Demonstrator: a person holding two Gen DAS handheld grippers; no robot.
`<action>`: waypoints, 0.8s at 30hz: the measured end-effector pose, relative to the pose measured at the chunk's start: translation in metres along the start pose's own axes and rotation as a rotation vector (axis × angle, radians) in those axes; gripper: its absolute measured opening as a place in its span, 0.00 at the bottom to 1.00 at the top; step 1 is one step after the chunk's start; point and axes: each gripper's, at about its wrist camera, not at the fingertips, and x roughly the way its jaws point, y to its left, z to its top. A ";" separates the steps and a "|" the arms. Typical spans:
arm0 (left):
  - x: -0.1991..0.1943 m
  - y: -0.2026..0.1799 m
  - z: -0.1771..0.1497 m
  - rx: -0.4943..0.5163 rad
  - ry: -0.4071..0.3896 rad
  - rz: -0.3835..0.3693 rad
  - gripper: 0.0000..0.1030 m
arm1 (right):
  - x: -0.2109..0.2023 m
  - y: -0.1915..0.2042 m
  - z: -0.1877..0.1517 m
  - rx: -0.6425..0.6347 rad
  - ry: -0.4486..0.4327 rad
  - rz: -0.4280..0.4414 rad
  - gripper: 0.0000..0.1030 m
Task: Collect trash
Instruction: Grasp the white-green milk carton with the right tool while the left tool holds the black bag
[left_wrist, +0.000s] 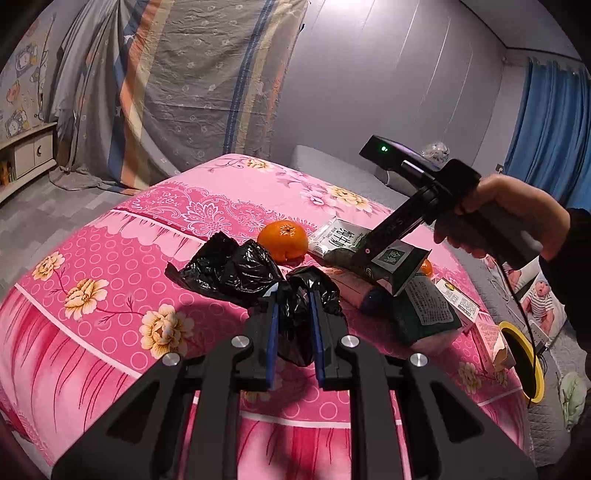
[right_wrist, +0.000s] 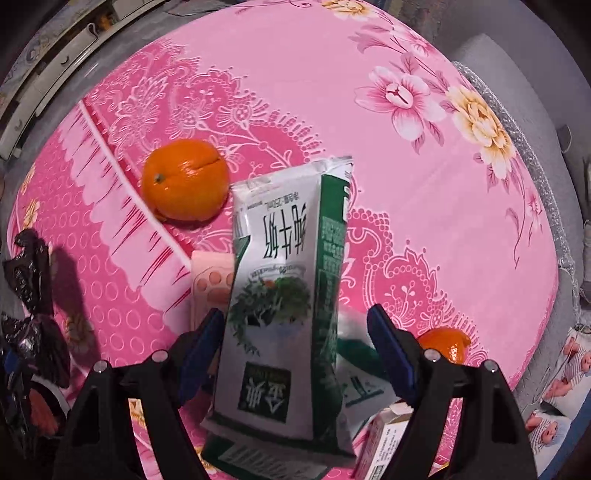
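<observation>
My left gripper (left_wrist: 293, 295) is shut on a crumpled black trash bag (left_wrist: 236, 266) that lies on the pink flowered bedspread (left_wrist: 110, 295). My right gripper (right_wrist: 295, 325) is open, its blue pads on either side of a green and white milk carton (right_wrist: 288, 295) without touching it. The carton lies tilted on other trash. In the left wrist view the right gripper (left_wrist: 365, 251) sits over the same carton (left_wrist: 391, 262). An orange (right_wrist: 184, 181) lies just left of the carton's far end; it also shows in the left wrist view (left_wrist: 282, 240).
More cartons (left_wrist: 458, 299) and a dark green packet (left_wrist: 424, 314) lie at the bed's right side. A second orange piece (right_wrist: 447, 343) sits right of my right gripper. A yellow-rimmed round object (left_wrist: 524, 358) is beside the bed. A pink packet (right_wrist: 210, 284) lies under the carton.
</observation>
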 end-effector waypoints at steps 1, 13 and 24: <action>0.000 0.000 0.000 -0.002 -0.001 0.001 0.14 | 0.004 -0.001 0.001 0.001 0.004 0.001 0.73; -0.011 -0.009 0.001 0.027 -0.024 0.041 0.14 | -0.030 -0.009 -0.013 0.035 -0.161 0.033 0.55; -0.025 -0.055 0.014 0.120 -0.063 0.047 0.14 | -0.116 -0.022 -0.099 0.075 -0.420 0.238 0.55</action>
